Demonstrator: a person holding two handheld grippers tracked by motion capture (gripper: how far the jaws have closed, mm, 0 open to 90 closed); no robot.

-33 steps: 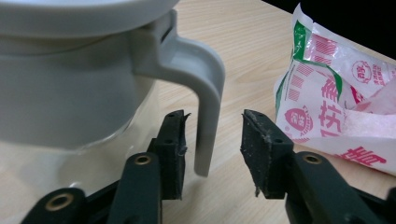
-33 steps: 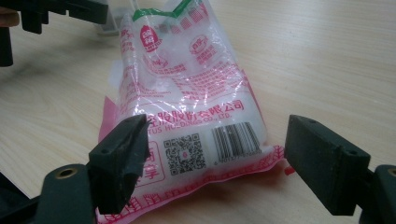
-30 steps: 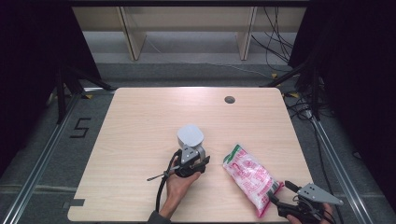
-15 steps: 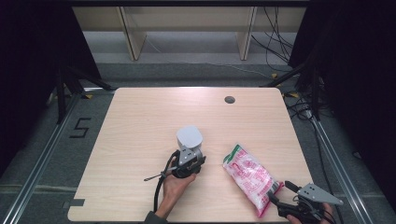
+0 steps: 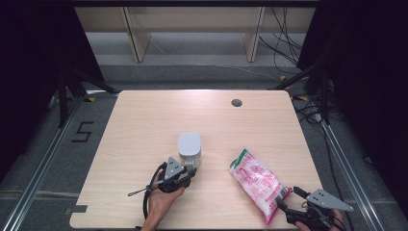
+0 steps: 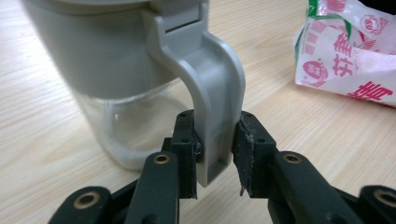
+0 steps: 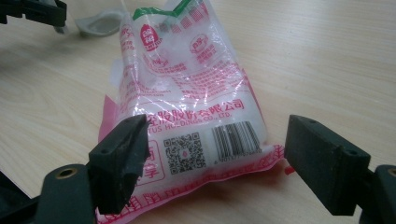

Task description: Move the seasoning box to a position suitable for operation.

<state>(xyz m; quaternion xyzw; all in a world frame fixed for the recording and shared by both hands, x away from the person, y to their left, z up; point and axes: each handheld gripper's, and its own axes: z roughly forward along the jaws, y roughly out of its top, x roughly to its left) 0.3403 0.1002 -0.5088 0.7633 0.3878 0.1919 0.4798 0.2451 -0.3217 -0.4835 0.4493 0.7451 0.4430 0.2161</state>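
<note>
The jug (image 5: pixel 189 146) you are handling stands upright on the table (image 5: pixel 144 120), a little toward your side of its middle: grey lid and upper body, clear lower part, and a grey handle (image 6: pixel 217 98) that curves down from the lid hinge toward you. Your left gripper (image 5: pixel 185 174) meets it from the near side; its jaws have just been opening a little, with the handle between them. In the left gripper view the left pad sits against the handle's lower end, while the right pad is right at its other side, so you have a light pinch on the handle at most. Your left hand (image 5: pixel 161 202) comes in from the bottom edge, the forearm angled up toward the jug and the gripper held low and about level.

To the right lies the bag (image 5: pixel 257 183), clear film with red print and a white filling, its long axis slanting toward your right gripper (image 5: pixel 285 204). That gripper's jaws stand spread wide astride the bag's sealed near end without pressing on it.

The high view gives the layout of jug, bag and both grippers. The right gripper view adds the bag's barcode and QR square (image 7: pixel 184 151).
</note>
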